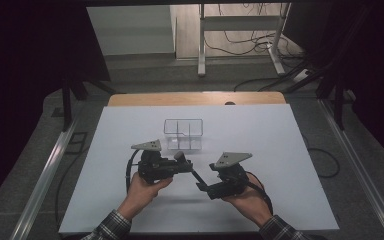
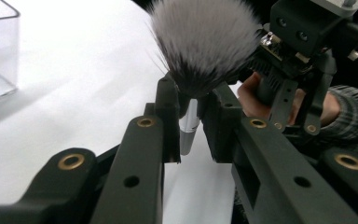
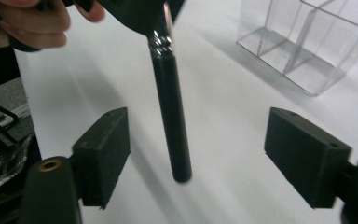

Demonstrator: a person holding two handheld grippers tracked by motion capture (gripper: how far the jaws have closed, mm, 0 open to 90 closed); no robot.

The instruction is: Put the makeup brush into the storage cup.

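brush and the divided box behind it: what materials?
Makeup brush with a black handle: the handle looks like glossy black plastic or lacquered wood, going by its smooth sheen; the collar looks like polished metal from its bright glints; the bristles are soft white-tipped dark fibre, probably synthetic. Clear divided box: see-through with hard glossy edges, likely acrylic.

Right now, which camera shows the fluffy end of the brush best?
The left gripper view: the brush's bristles spread large and close above the shut jaws. The right gripper view shows its black handle between open jaws. In the high view the brush is tiny.
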